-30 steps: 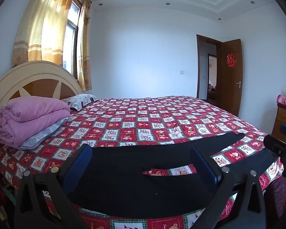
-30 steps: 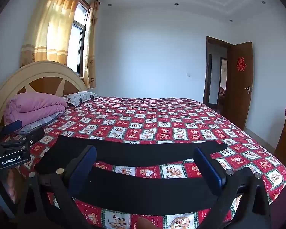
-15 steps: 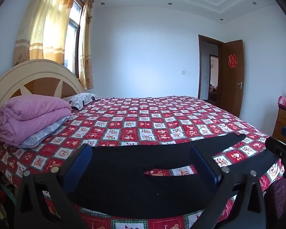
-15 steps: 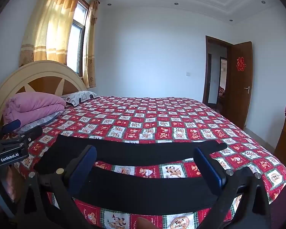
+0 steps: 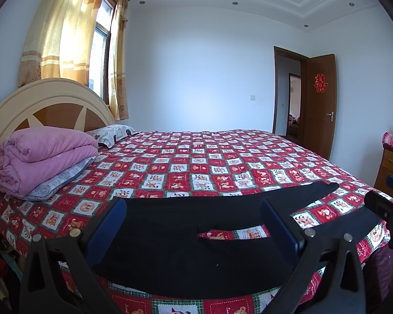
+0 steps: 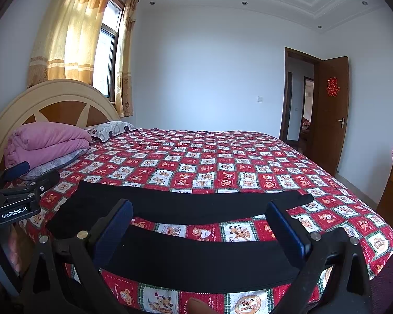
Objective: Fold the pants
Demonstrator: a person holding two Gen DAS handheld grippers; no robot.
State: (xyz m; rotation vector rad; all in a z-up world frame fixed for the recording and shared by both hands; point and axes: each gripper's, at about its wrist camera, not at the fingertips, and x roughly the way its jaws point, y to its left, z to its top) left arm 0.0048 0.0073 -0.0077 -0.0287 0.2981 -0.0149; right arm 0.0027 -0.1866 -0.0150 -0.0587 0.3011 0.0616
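Both grippers, left gripper [image 5: 194, 225] and right gripper [image 6: 200, 226], hover wide open, empty | pants [image 5: 186, 238] flat beneath fingers, unmoved since earlier | folding not begun.

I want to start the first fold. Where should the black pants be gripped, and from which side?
The black pants lie flat across the bed, legs spread apart, the near leg along the bed's front edge. Likely best: come in from that front edge and pinch the near leg's hem end with the right tongs and its waist end with the left tongs. Both are open.
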